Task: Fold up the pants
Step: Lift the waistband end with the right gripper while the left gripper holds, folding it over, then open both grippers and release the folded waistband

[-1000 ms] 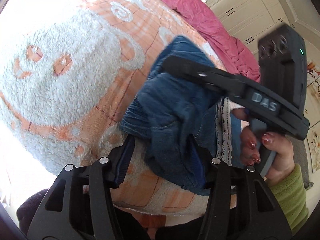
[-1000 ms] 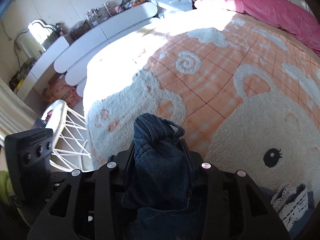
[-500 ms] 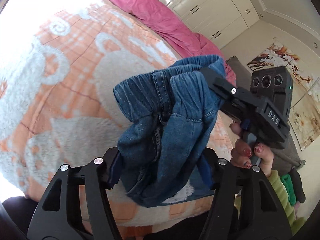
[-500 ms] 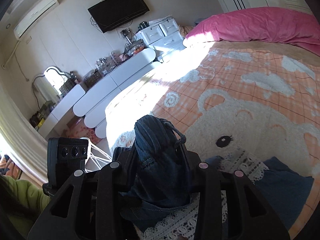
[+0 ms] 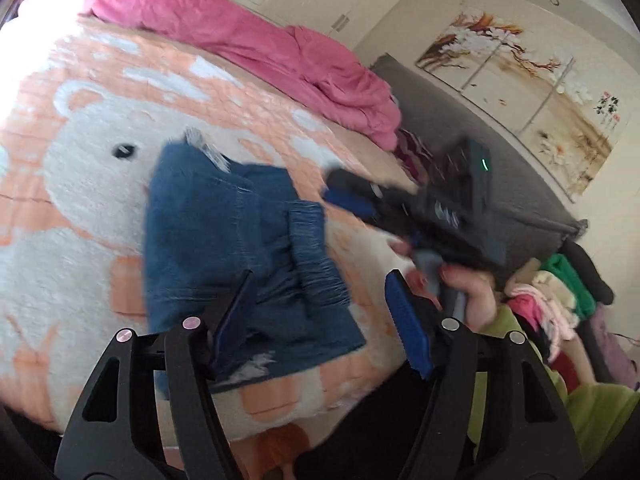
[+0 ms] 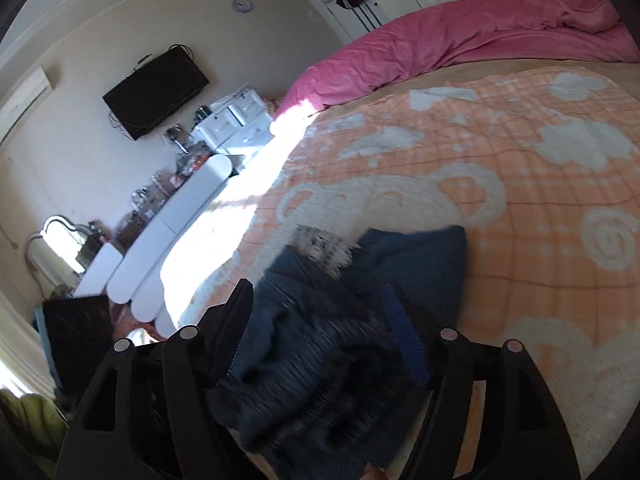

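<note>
The blue denim pants (image 5: pixel 240 248) lie folded on the orange and white bear blanket (image 5: pixel 80 184), with white lace trim (image 5: pixel 206 152) at the far edge and the elastic waistband (image 5: pixel 316 260) on top. My left gripper (image 5: pixel 320 300) is open just above the near part of the pants. My right gripper (image 5: pixel 352 196) shows at the right of the left wrist view, held in a hand, blurred. In the right wrist view my right gripper (image 6: pixel 320 304) is open over the pants (image 6: pixel 400 272), holding nothing.
A pink duvet (image 5: pixel 280 52) lies along the far side of the bed. A grey sofa (image 5: pixel 500 168) with a pile of clothes (image 5: pixel 560 292) stands to the right. A white dresser (image 6: pixel 180 232) and a wall TV (image 6: pixel 156 92) are left of the bed.
Both grippers held the bunched pants in the air; now both have opened and let go. The pants have dropped folded onto the blanket, and both grippers are drawing back.
</note>
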Demonstrator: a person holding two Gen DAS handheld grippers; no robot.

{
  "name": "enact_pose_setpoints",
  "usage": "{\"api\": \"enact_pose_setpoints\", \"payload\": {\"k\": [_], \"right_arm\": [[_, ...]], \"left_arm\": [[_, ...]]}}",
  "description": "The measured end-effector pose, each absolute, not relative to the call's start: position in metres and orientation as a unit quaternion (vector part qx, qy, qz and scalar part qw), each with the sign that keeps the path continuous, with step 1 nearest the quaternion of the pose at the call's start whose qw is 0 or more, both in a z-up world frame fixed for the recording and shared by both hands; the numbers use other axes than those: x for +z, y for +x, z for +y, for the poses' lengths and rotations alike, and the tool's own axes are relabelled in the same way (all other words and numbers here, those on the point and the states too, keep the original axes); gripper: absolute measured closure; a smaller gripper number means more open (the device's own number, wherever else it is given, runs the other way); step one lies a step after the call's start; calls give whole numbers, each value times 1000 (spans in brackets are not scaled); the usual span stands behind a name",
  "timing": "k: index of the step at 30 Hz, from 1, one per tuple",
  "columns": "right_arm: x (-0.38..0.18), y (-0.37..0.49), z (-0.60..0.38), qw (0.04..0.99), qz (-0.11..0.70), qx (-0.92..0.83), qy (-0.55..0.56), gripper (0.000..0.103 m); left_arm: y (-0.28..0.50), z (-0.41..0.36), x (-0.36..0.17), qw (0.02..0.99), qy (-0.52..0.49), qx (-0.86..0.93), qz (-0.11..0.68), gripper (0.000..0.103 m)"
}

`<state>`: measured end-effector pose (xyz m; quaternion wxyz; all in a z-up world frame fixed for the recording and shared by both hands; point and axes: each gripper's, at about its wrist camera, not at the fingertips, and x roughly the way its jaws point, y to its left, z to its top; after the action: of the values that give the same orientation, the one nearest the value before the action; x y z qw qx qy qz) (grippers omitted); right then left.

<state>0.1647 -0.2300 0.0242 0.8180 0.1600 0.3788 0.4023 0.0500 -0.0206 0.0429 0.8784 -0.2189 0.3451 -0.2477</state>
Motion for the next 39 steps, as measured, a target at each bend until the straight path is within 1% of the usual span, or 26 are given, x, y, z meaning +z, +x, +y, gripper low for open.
{"api": "enact_pose_setpoints", "payload": {"k": [2,4,6,9,12,14,17,19,21,24,26,33,37,39], "right_arm": [[20,159,-234,815,382,395,184,36],[25,157,-223,825,383,379,169,36],[31,151,-208,831,378,382,141,36],[23,142,-186,845,405,345,56,34],[2,134,-174,848,421,322,-10,32],[-4,134,-173,849,420,320,-15,32],[-1,131,-187,849,415,327,19,32],[9,125,-196,857,397,326,32,32],[20,117,-206,869,376,321,39,32],[31,100,-216,879,349,322,41,32],[36,85,-219,883,336,327,33,29],[39,38,-212,885,301,354,-7,29],[31,24,-203,885,304,349,-52,29],[25,21,-198,882,311,347,-64,29]], "left_arm": [[53,-16,48,895,-195,-201,347,45],[55,-17,50,904,-173,-163,355,48],[60,-28,44,907,-137,-140,372,58],[68,-31,26,903,-70,-114,409,59],[67,-33,14,906,-18,-96,412,59],[67,-33,11,906,-9,-95,411,59],[66,-31,9,907,-26,-103,407,59],[59,-33,12,907,-39,-106,406,57],[57,-35,19,909,-39,-105,401,47],[56,-38,25,910,-48,-106,399,43],[53,-38,32,912,-47,-101,396,39],[50,-32,44,915,-52,-96,388,35],[51,-26,48,915,-62,-92,387,33],[53,-23,47,915,-66,-86,388,30]]}}
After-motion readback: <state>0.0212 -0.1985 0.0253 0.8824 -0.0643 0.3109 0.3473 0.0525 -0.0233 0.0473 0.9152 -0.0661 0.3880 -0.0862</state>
